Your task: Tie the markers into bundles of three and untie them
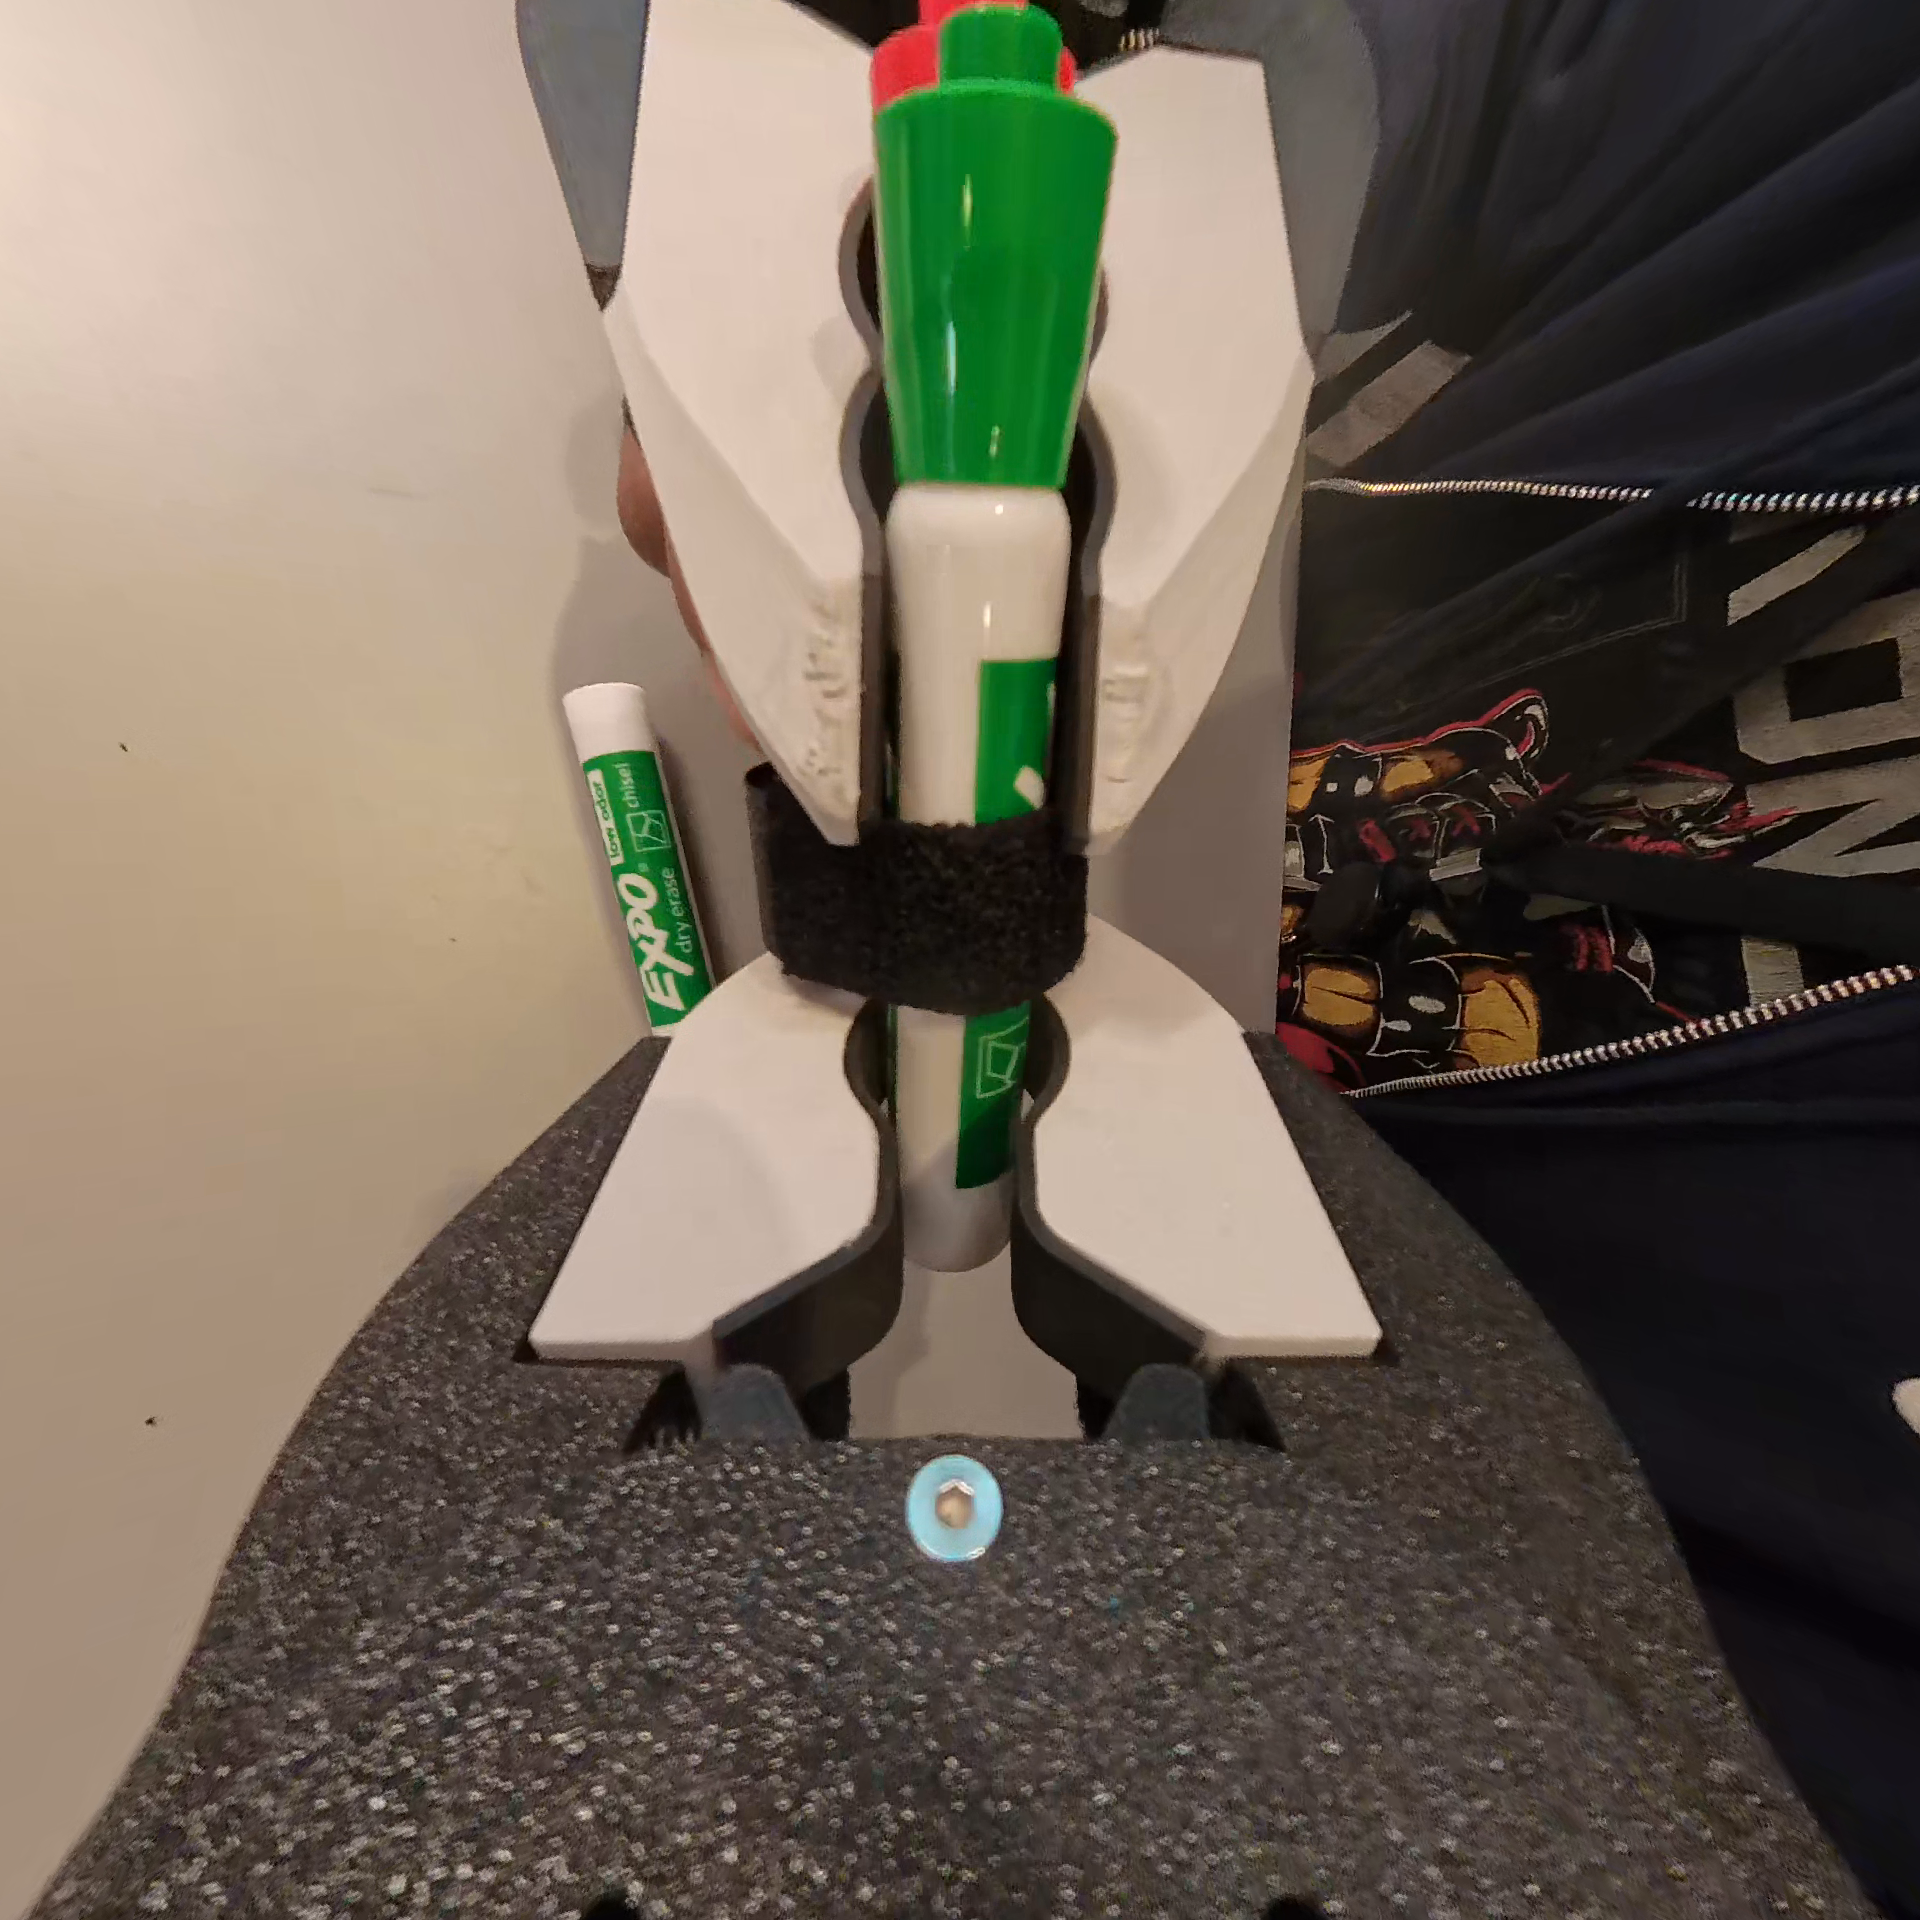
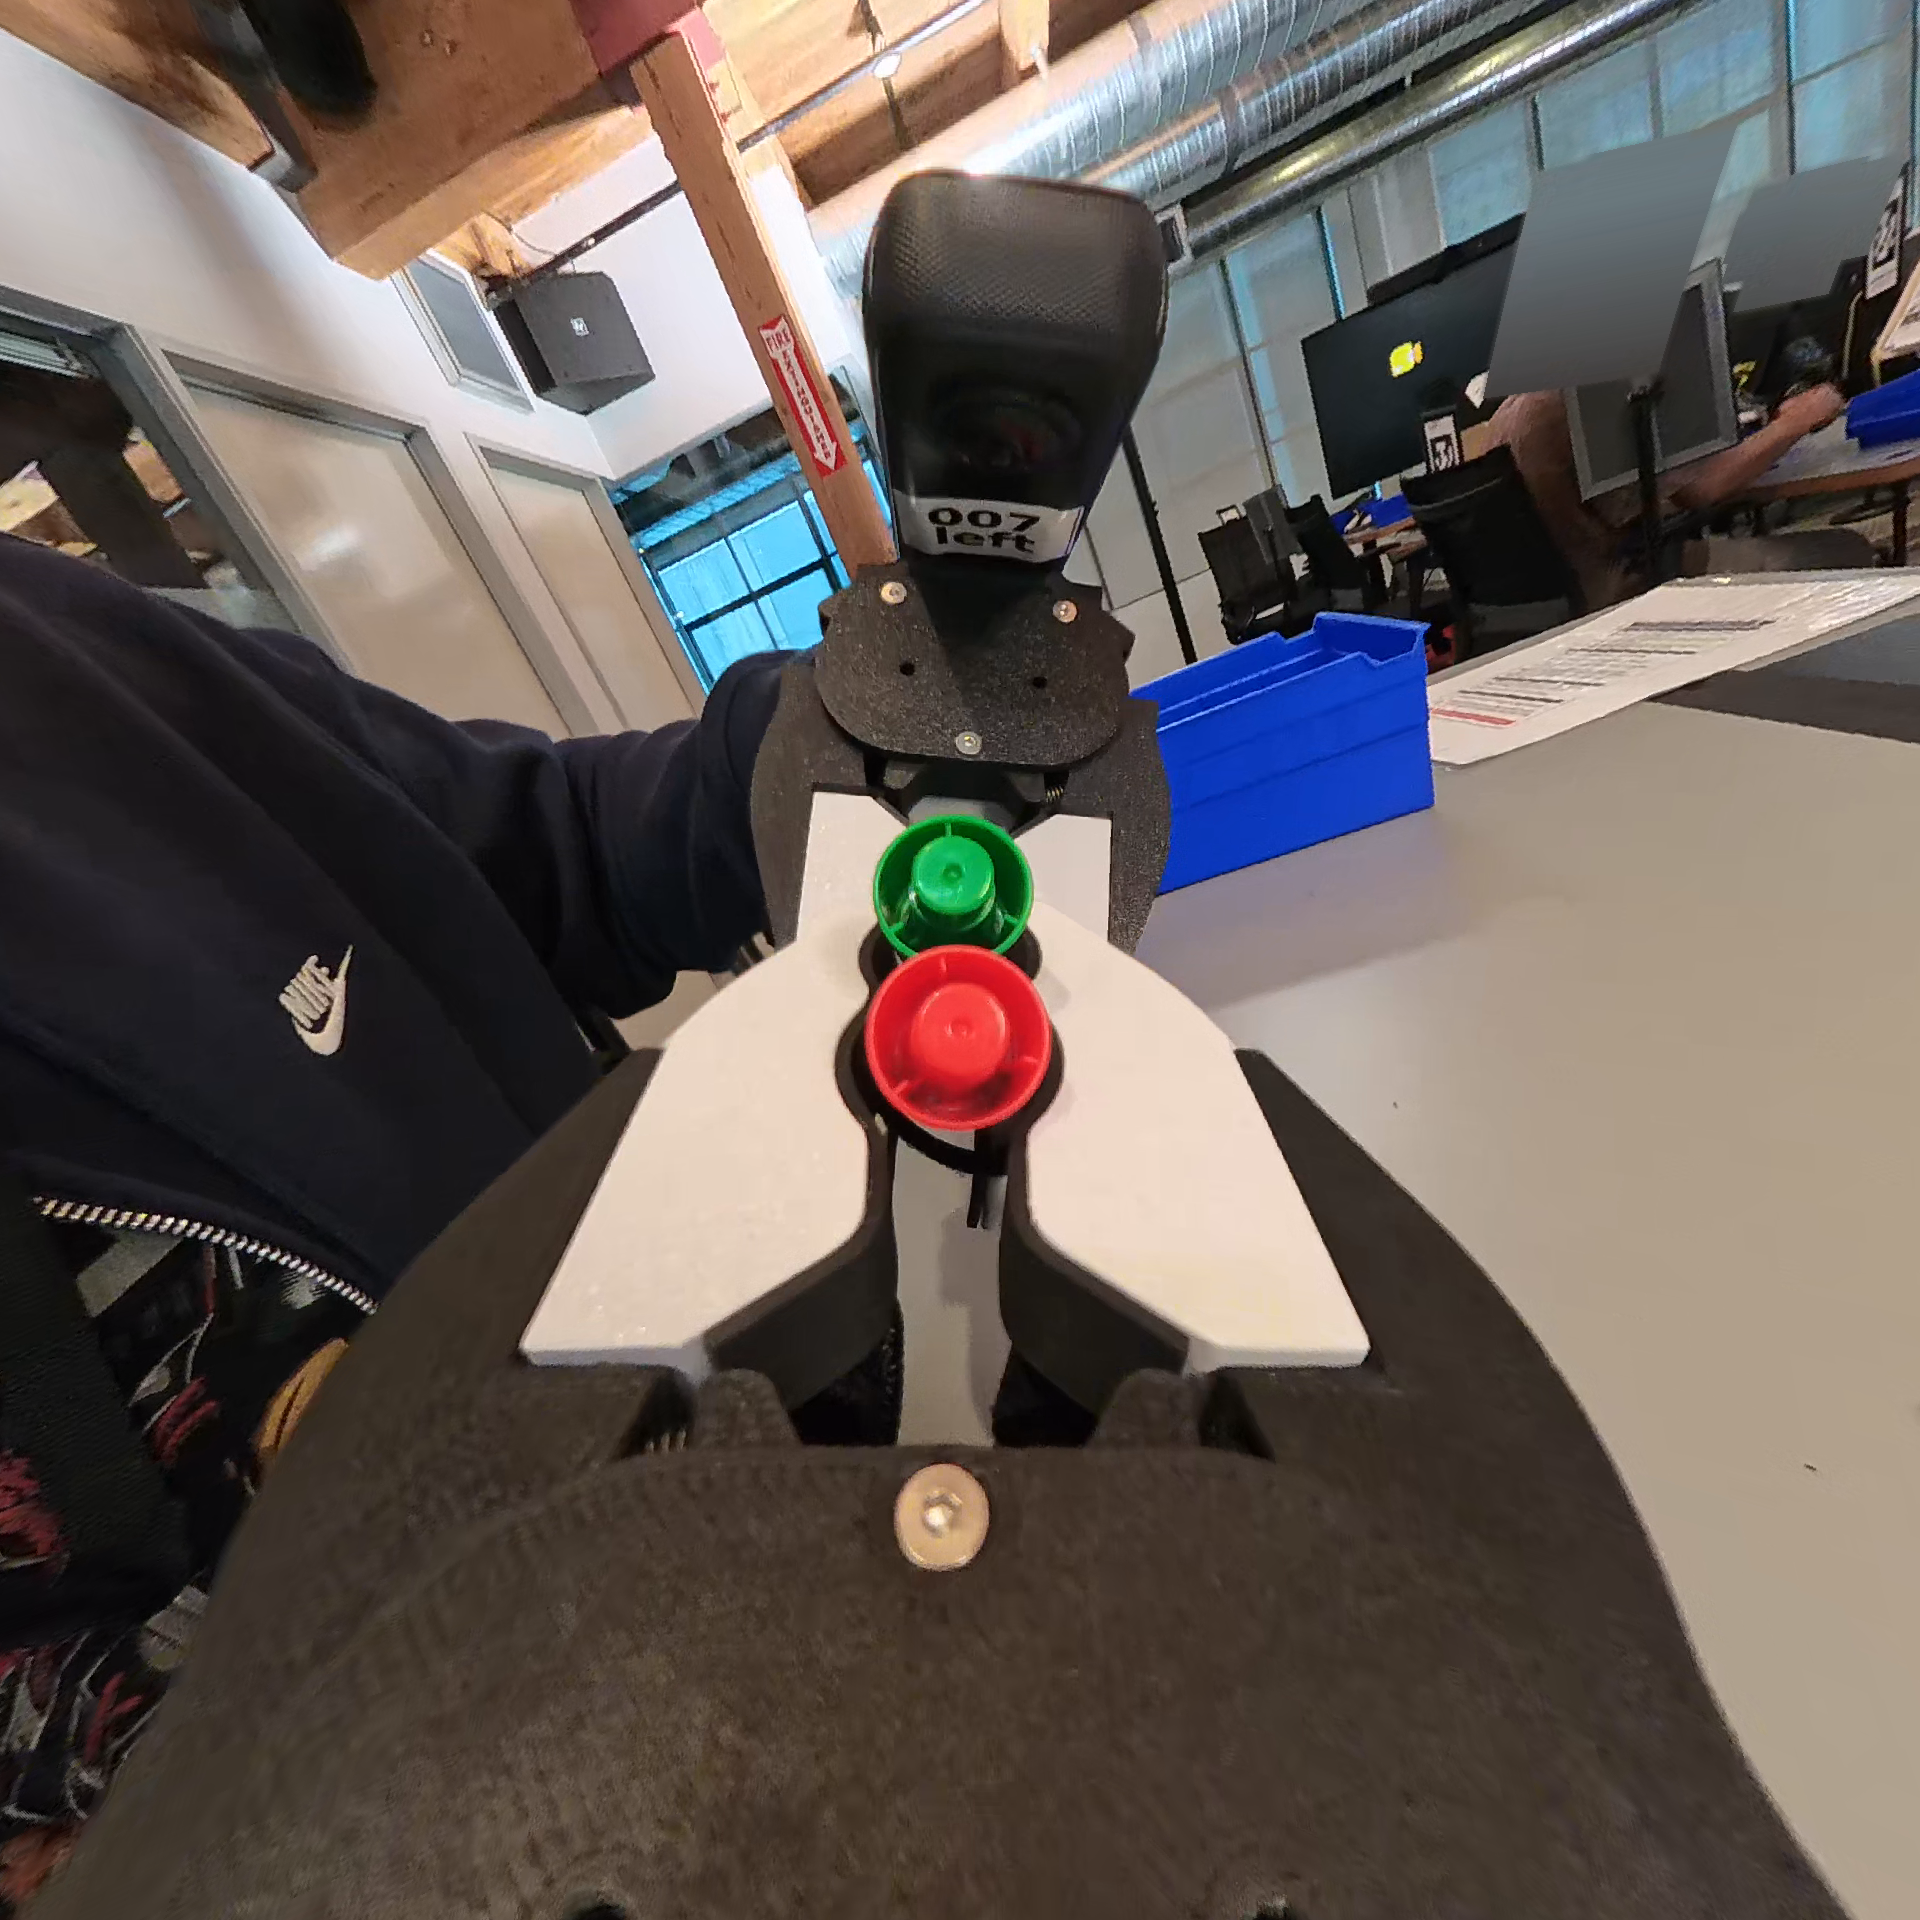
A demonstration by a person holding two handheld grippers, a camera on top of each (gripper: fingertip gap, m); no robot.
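Note:
A bundle of markers is held between both grippers. In the left wrist view a green-capped marker [image 1: 977, 623] lies on top, red caps [image 1: 899, 68] show behind it, and a black hook-and-loop strap [image 1: 925, 904] wraps the barrels. My left gripper [image 1: 951, 1049] is shut on the bundle's tail end, just below the strap. My right gripper [image 1: 971, 790] comes from the far side and is shut on the bundle above the strap. In the right wrist view the green cap [image 2: 951, 883] and a red cap [image 2: 956, 1034] point at the camera between my right gripper [image 2: 956, 997] and left gripper [image 2: 961, 831].
A loose green marker [image 1: 644, 862] lies on the pale table [image 1: 260, 727] left of the bundle. A person's dark zip jacket [image 1: 1610, 1247] fills the right side. A blue bin [image 2: 1288, 748] and a printed sheet [image 2: 1662, 655] sit on the grey table [image 2: 1558, 1039]. The tips of one gripper are about 7 cm away from the tips of the other.

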